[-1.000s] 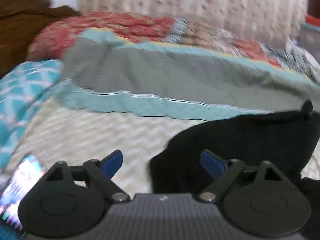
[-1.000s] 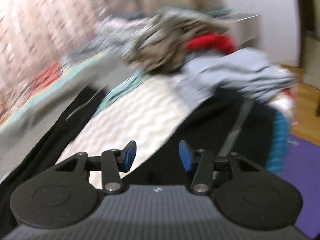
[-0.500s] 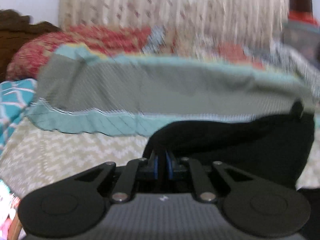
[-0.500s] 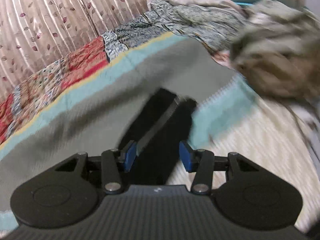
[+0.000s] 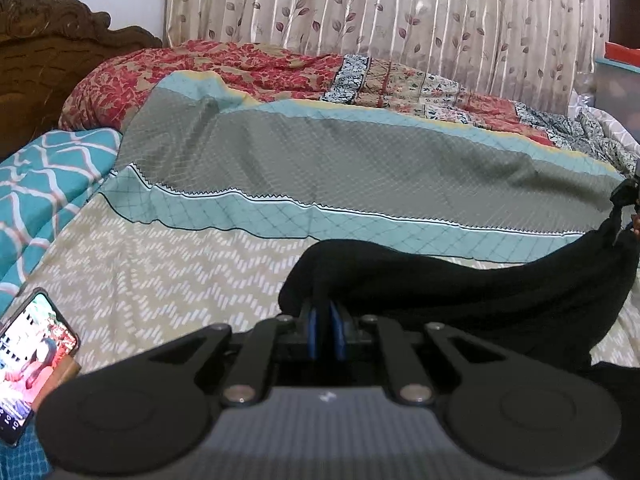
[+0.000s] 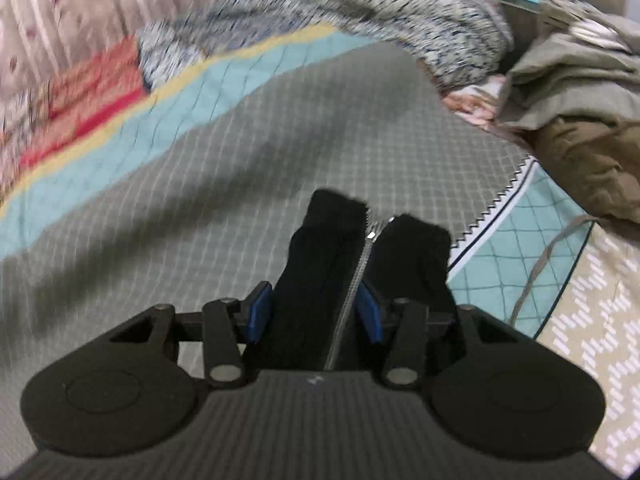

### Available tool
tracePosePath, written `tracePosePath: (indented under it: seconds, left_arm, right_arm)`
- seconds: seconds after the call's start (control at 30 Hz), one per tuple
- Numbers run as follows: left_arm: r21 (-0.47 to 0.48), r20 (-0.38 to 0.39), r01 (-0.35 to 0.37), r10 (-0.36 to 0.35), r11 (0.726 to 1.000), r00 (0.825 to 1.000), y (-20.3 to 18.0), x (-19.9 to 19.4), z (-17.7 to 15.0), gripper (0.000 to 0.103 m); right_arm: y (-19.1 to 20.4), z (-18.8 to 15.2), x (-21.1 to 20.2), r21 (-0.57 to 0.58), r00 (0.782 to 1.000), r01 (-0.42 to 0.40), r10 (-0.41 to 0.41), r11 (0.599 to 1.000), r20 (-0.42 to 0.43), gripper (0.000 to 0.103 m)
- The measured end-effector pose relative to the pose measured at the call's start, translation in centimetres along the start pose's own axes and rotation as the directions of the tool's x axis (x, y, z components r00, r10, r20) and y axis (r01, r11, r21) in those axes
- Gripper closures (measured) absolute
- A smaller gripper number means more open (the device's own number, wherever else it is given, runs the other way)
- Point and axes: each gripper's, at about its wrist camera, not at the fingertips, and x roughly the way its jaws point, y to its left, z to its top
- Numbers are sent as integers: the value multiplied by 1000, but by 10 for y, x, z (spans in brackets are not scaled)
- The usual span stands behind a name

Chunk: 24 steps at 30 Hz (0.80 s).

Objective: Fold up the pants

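1. Left tool (image 5: 324, 330): blue pads pressed together on a fold of the black pants (image 5: 460, 292); cloth is pinched between them.
2. In the left wrist view the pants run from that pinch to the right, draped over the bed (image 5: 168, 280), and rise to a bunched end at the right edge of the frame.
3. Right tool (image 6: 314, 312): blue pads apart, one on each side of a strip of the black pants (image 6: 320, 280). The left pad stands just beside the cloth; contact at the right pad is unclear. Not closed on it.
4. A metal zipper (image 6: 352, 288) runs along that strip, between the pads, out to the far end of the fabric.
5. In the right wrist view the pants end lies on the grey quilted bedspread (image 6: 200, 200), near its teal border.
6. A phone (image 5: 28, 364) with a lit screen lies at the left edge of the bed, well apart from the pants.
7. Loose clothes (image 6: 572, 80) are piled at the right; view is blurred.
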Motion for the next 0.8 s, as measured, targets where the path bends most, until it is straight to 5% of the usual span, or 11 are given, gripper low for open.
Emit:
tracePosePath:
  seconds: [0.07, 0.17, 0.23, 0.43, 0.67, 0.8]
  left_arm:
    - [-2, 0, -3, 3, 1000, 1000, 1, 3, 3, 95]
    - [-2, 2, -9, 9, 1000, 1000, 1, 3, 3, 95]
    - [6, 5, -18, 18, 1000, 1000, -2, 2, 4, 95]
    - [-13, 30, -26, 27, 1000, 999, -1, -8, 8, 95]
    - [6, 96, -14, 14, 1000, 995, -6, -44, 3, 95]
    - [21, 118, 20, -22, 1000, 993, -4, -79, -13, 95]
  right_arm:
    - [-8, -1, 2, 27, 1000, 10, -10, 1000, 2, 52]
    - [-9, 6, 27, 65, 986, -99, 107, 993, -129, 58]
    - [-8, 5, 29, 39, 979, -123, 128, 992, -157, 95]
    - [-50, 21, -18, 142, 978, -192, 201, 971, -53, 97]
    - [-146, 36, -111, 288, 938, -343, 340, 894, 60, 97]
    - [-215, 12, -173, 297, 921, -389, 373, 872, 111, 97]
